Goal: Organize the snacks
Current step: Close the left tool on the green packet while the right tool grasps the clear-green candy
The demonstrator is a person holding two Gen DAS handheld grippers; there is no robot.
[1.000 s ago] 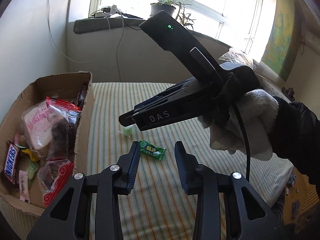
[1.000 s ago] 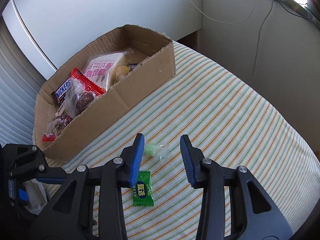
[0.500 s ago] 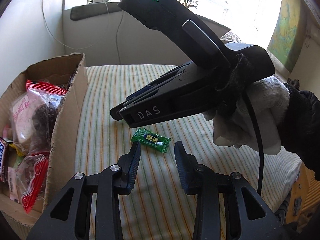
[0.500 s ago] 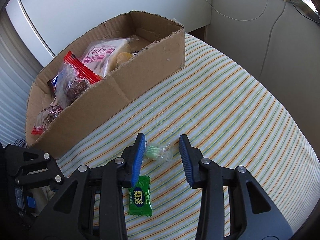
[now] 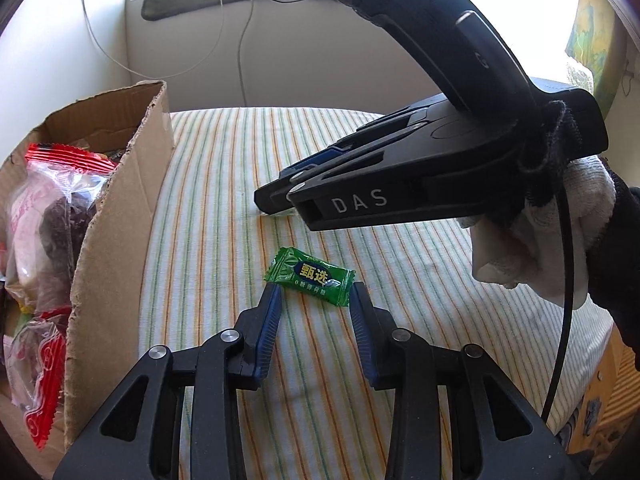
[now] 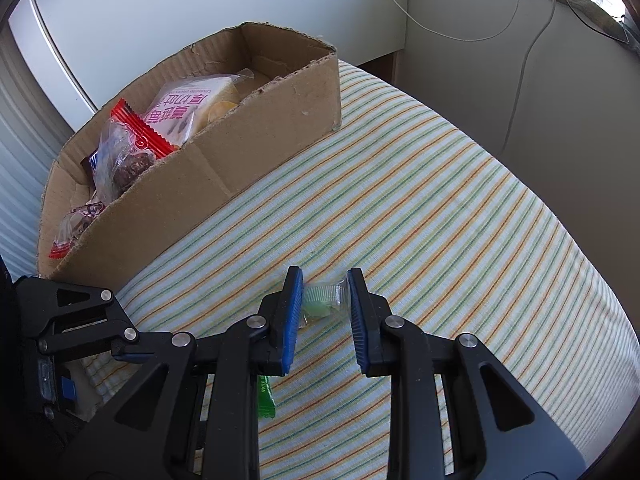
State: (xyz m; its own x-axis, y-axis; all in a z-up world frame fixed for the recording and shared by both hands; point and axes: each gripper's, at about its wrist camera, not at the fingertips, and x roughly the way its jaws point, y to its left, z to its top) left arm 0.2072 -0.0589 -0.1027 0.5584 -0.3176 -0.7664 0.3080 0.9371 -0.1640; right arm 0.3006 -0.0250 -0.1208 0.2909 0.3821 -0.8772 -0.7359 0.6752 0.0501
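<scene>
- Low in the left wrist view, the left gripper (image 5: 314, 294) stands with its jaws apart, the green candy (image 5: 310, 276) lying on the striped cloth (image 5: 224, 184) just past its tips, not held.
- At the bottom centre of the right wrist view, the right gripper (image 6: 323, 286) has narrowed its jaws around the pale green candy (image 6: 322, 304); whether both pads press it, I cannot tell.
- Farther, at upper left, the cardboard box (image 6: 256, 152) holds red-edged packets (image 6: 132, 148) and a pink-printed bag (image 6: 180, 110).
</scene>
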